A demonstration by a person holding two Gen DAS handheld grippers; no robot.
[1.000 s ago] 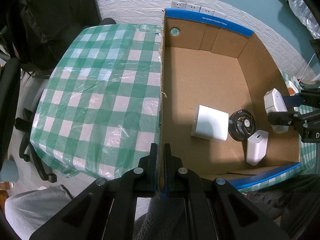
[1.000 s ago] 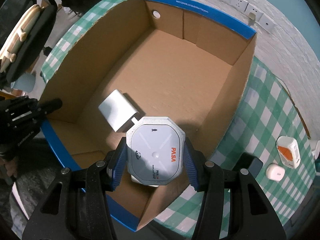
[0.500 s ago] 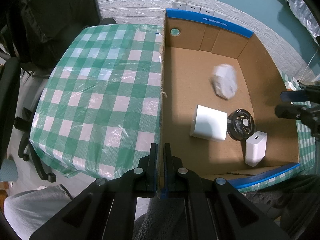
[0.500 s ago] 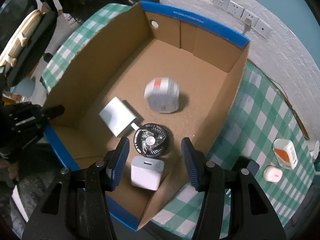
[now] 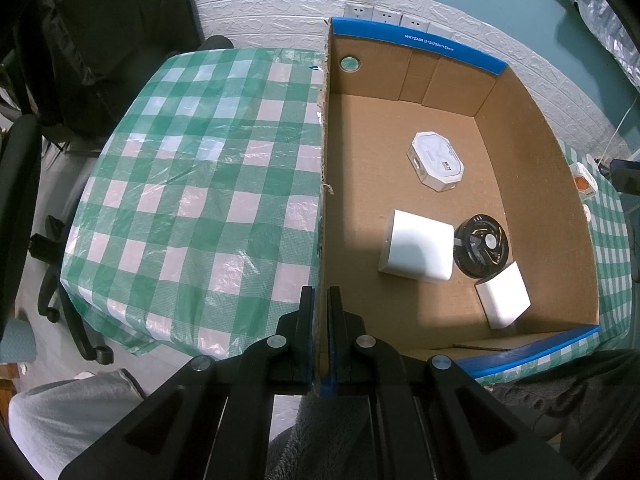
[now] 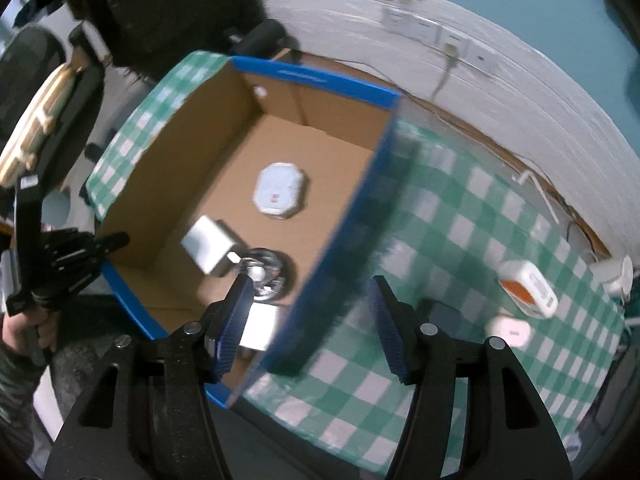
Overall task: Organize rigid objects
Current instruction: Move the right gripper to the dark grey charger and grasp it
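- Right now the left gripper (image 5: pixel 319 300) is clamped on the near end of the cardboard box's (image 5: pixel 322 216) left wall, one finger outside it and one inside, pressed tight on the card
- Inside the box the white octagonal box (image 5: pixel 436 161) lies flat on the floor, towards the middle, apart from the other things
- Nearer the front sits a large white block (image 5: pixel 418 251), and just to its right, about touching it, a black round fan (image 5: pixel 482 246)
- A smaller white charger (image 5: pixel 503 300) lies tilted against the fan's near edge, close to the front right corner
- The right gripper (image 6: pixel 312 322) hangs above the box's right wall near the front, its blue-padded jaws parted with nothing between them; they have just been opening wider
- From its view the picture is smeared with motion, so the wall's blue rim looks streaked
- Out on the green checked tablecloth (image 6: pixel 460 232), to the right of the box, an orange and white device (image 6: pixel 528 288) lies near the far edge, with a small white rounded piece (image 6: pixel 510 330) just in front of it
- At the left of that view a person's hand (image 6: pixel 24 328) grips the handle of the other gripper
- White sockets (image 5: pixel 386 14) sit on the wall behind the box, one with a plug in it
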